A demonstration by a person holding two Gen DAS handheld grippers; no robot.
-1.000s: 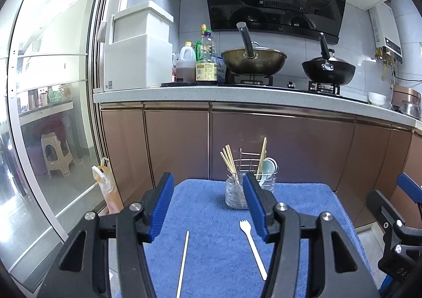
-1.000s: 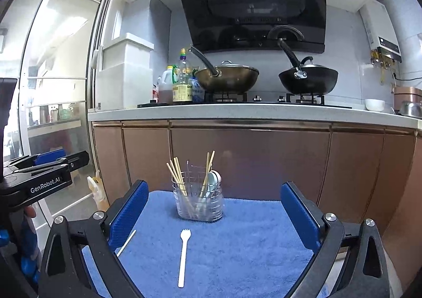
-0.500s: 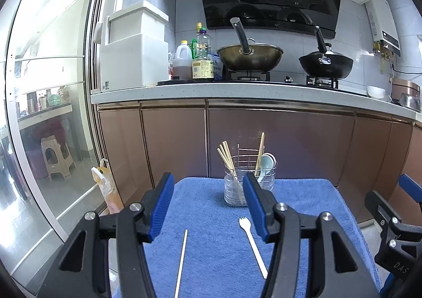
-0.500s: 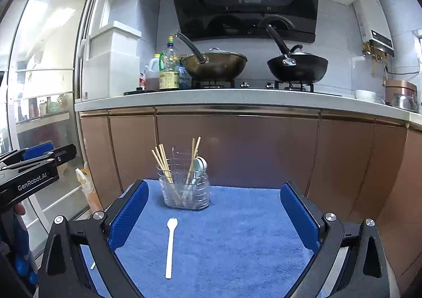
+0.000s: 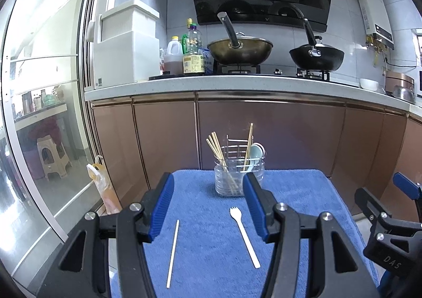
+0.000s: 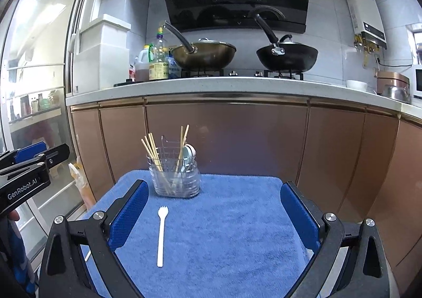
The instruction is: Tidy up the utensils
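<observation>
1. White plastic fork (image 5: 244,236) flat on a blue towel (image 5: 303,205), tines toward a clear utensil holder (image 5: 238,178) at the towel's far edge; seen again from the right wrist (image 6: 161,236), handle pointing back at the camera.
2. Single pale chopstick (image 5: 173,253) loose on the towel, left of the fork and well apart from it, roughly parallel.
3. Inside the holder (image 6: 176,179): several wooden chopsticks (image 5: 219,151) leaning left, more (image 6: 183,139) leaning right, plus a pale blue spoon (image 5: 256,151) on the right side.
4. Left gripper (image 5: 208,204) hovering above the towel, blue pads (image 5: 162,207) spread partway, nothing between them and nothing touched; chopstick and fork both visible below the gap.
5. Right gripper (image 6: 214,214) likewise clear of the towel, blue pads (image 6: 129,214) spread wide and empty; fork lying just inside the left-hand pad in view, untouched.
6. Each gripper visible at the edge of the other's view, side by side.
7. Behind: brown cabinet fronts (image 5: 263,134), a white counter (image 6: 237,86), two pans (image 6: 205,53) on a stove, bottles (image 5: 193,52) beside them.
</observation>
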